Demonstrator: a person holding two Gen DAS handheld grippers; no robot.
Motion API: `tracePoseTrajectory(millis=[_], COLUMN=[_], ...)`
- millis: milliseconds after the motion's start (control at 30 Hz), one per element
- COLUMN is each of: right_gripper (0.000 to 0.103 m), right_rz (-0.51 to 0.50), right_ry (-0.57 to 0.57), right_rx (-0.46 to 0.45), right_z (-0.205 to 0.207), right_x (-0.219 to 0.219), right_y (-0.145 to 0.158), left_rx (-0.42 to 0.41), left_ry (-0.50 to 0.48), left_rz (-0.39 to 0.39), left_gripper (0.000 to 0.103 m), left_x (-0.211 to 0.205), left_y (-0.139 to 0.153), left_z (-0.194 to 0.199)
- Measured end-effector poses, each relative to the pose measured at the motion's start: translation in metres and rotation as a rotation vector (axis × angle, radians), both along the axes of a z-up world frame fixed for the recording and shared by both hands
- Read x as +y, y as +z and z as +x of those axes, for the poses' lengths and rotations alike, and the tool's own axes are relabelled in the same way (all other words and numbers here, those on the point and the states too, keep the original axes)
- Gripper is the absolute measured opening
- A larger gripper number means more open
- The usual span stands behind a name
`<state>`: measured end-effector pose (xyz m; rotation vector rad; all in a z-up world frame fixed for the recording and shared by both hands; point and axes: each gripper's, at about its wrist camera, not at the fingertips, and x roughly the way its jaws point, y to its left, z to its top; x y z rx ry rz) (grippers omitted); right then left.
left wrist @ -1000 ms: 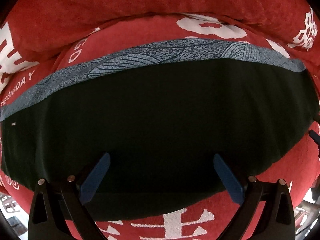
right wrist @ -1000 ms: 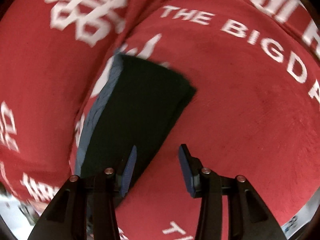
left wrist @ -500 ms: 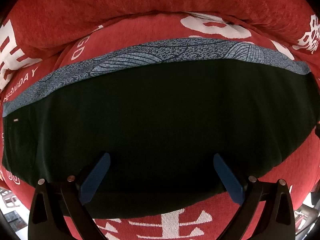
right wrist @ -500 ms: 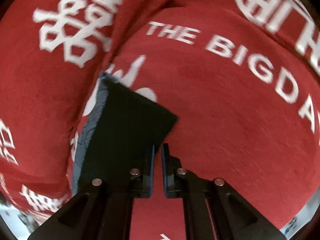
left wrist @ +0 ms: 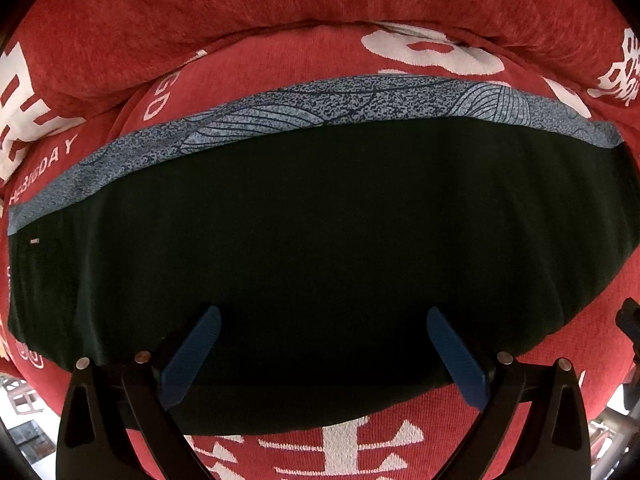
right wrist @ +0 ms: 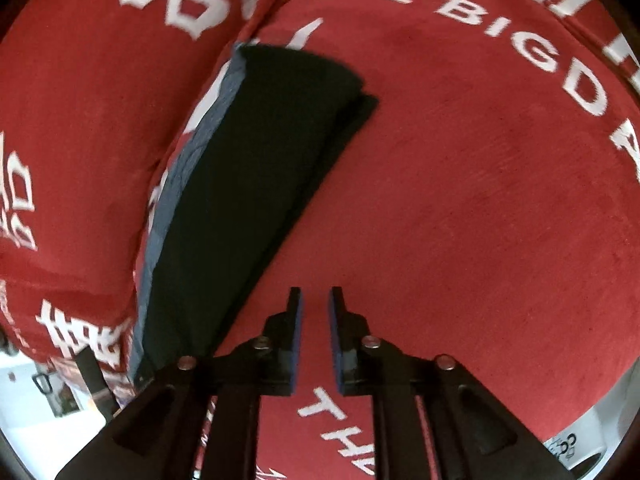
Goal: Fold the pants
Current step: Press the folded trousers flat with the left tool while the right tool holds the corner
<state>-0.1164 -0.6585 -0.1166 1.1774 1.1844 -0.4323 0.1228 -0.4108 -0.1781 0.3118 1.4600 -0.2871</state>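
Observation:
The dark pants (left wrist: 320, 240) lie folded flat on a red cover, with a blue-grey patterned band (left wrist: 320, 108) along their far edge. My left gripper (left wrist: 320, 344) is wide open just above the near part of the pants and holds nothing. In the right wrist view the pants (right wrist: 256, 184) show as a folded stack to the left. My right gripper (right wrist: 316, 308) is over bare red cover to the right of the stack. Its jaws are nearly closed, with a narrow gap and nothing between them.
The red cover (right wrist: 480, 200) with white letters spans the surface. A raised red cushion (left wrist: 280, 12) runs behind the pants and shows in the right wrist view (right wrist: 80, 120) to the left. The right gripper's edge (left wrist: 630, 320) shows at the right. Floor clutter (right wrist: 60, 384) lies beyond the near edge.
My right gripper closed at the pants' corner, then moved right and back off them; its jaws have parted slightly. The stack now shows a second layer edge. The left gripper barely moved.

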Motion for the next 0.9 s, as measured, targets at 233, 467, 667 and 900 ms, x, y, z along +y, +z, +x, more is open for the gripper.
tracePoseTrajectory(millis=[233,467,667,900], right_gripper=[0.041,0.042,0.042,0.042], right_rz=[-0.009,-0.009,0.002,0.011], right_ry=[0.039,0.011,0.022,-0.026], right_rx=[-0.026,-0.039,-0.088,-0.175], right_z=[0.020,0.021,0.023,0.021], right_x=[0.003,-0.010,-0.011,-0.025], right_y=[0.003,0.001,0.000,-0.008], left_rx=[0.000,-0.029,-0.033,-0.035], left_ry=[-0.013,-0.058,-0.086,-0.086], left_rz=[0.019,-0.059,-0.120,-0.176], left_gripper=[0.103,0.103,0.103,0.103], left_x=[-0.009,-0.035,-0.073,-0.114], left_y=[0.006,0.028,0.036,0.018], left_z=[0.003,0.005,0.010,0.002])
